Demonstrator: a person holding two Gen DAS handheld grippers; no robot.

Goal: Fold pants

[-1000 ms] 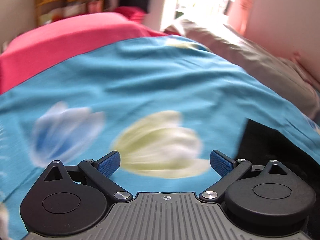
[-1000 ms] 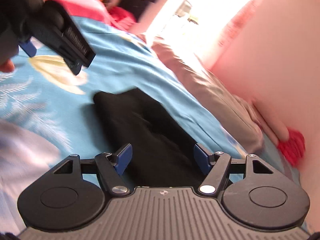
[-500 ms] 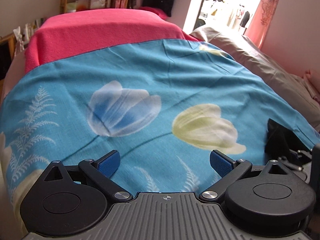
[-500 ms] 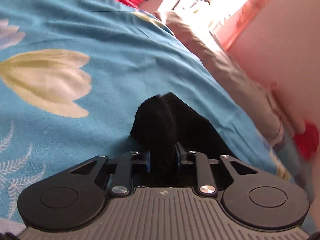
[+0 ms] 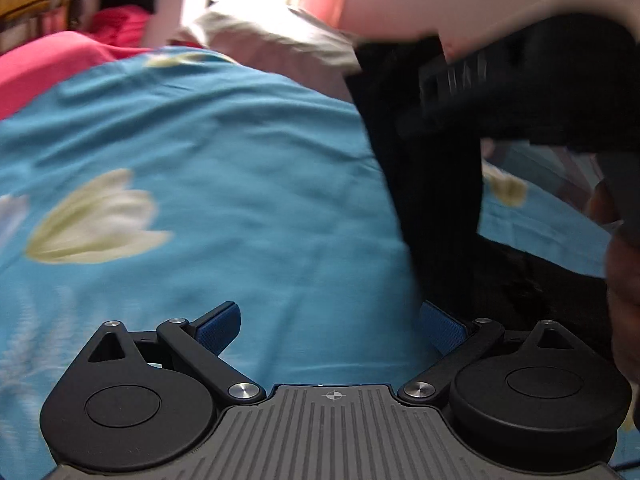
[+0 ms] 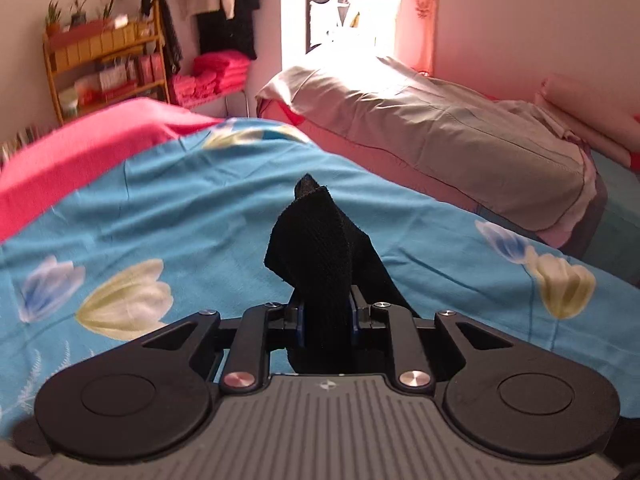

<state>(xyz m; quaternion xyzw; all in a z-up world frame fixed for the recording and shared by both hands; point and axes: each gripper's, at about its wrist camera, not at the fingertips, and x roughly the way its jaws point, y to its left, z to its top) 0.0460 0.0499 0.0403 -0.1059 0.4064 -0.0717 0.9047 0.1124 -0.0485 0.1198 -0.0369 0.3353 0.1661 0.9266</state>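
Note:
The black pants (image 6: 316,256) are pinched between the pads of my right gripper (image 6: 325,322), which is shut on a bunched fold that sticks up past the fingers. In the left wrist view the same pants (image 5: 432,184) hang as a dark strip from the raised right gripper (image 5: 520,84) down onto the blue tulip-print bedsheet (image 5: 224,184). My left gripper (image 5: 332,326) stands open just above the sheet, with its right pad (image 5: 442,328) close beside the hanging cloth and nothing between the fingers.
A pink blanket (image 6: 80,152) covers the far end of the bed. A grey-beige pillow (image 6: 440,120) lies along the pink wall on the right. A wooden shelf (image 6: 104,64) and hanging clothes stand at the back. A hand (image 5: 624,288) shows at the right edge of the left wrist view.
My right gripper closed on the black pants and lifted a fold off the sheet. The left gripper swung right toward the hanging cloth, still open.

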